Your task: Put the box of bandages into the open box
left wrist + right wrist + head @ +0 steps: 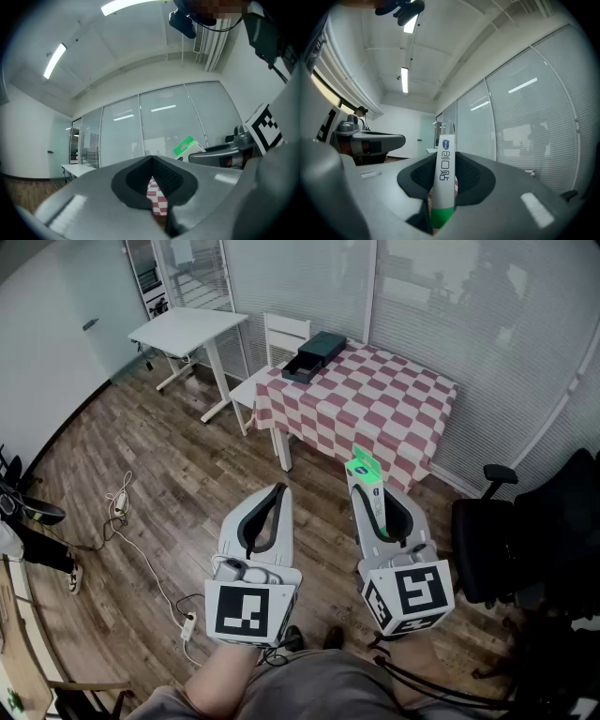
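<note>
My right gripper (384,507) is shut on the box of bandages (366,486), a slim white and green carton that sticks out past the jaw tips. In the right gripper view that box of bandages (445,180) stands upright between the jaws. My left gripper (265,515) is shut with nothing in it; in the left gripper view the jaws of my left gripper (157,187) meet with only checkered cloth seen past them. The open box (314,356), dark, lies on the far left corner of the checkered table (375,404), well ahead of both grippers.
A white chair (267,362) stands left of the checkered table, and a white desk (187,334) stands further left. A black office chair (525,540) is at my right. Cables and a power strip (187,624) lie on the wooden floor at left.
</note>
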`<state>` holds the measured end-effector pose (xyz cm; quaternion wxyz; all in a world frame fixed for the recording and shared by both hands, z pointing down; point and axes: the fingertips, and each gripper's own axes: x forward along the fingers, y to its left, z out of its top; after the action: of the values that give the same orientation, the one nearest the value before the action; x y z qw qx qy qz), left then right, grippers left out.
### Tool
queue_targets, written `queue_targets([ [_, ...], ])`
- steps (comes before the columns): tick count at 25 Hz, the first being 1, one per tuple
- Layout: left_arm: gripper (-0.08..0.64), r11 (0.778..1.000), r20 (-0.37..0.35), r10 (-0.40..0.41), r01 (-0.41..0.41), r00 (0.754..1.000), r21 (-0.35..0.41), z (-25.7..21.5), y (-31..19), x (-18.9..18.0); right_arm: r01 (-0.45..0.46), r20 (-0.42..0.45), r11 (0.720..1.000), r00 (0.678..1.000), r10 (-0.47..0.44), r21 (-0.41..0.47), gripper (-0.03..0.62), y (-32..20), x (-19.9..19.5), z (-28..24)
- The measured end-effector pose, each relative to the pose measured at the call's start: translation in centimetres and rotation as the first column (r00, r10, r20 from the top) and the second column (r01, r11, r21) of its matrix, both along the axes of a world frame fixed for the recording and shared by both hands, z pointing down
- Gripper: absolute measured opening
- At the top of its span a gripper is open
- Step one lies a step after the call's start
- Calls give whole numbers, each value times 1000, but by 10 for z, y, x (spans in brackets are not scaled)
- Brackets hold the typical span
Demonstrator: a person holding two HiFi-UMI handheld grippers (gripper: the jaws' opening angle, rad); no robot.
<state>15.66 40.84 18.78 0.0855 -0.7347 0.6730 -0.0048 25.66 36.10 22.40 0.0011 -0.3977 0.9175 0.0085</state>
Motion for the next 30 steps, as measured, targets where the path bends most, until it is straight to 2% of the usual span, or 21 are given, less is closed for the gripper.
queue_targets([
  [8,0,999,-7,-19,19,1000,-25,12,-18,14,28,-12,999,1000,-29,-28,114,-16,12,15],
  [16,0,997,-23,-49,48,999,-54,30,-44,-3,67,18,995,998,-66,-70,117,-45,-7,33],
  [23,0,997,-51,-52,49,997,-56,46,-103,-60,58,-2,995,998,-58,-84,117,-104,-59,45],
  [30,0,999,-56,-45,44,997,-24,35,-189,-142,18,-40,997,999,-21,-73,117,-186,-128,39],
])
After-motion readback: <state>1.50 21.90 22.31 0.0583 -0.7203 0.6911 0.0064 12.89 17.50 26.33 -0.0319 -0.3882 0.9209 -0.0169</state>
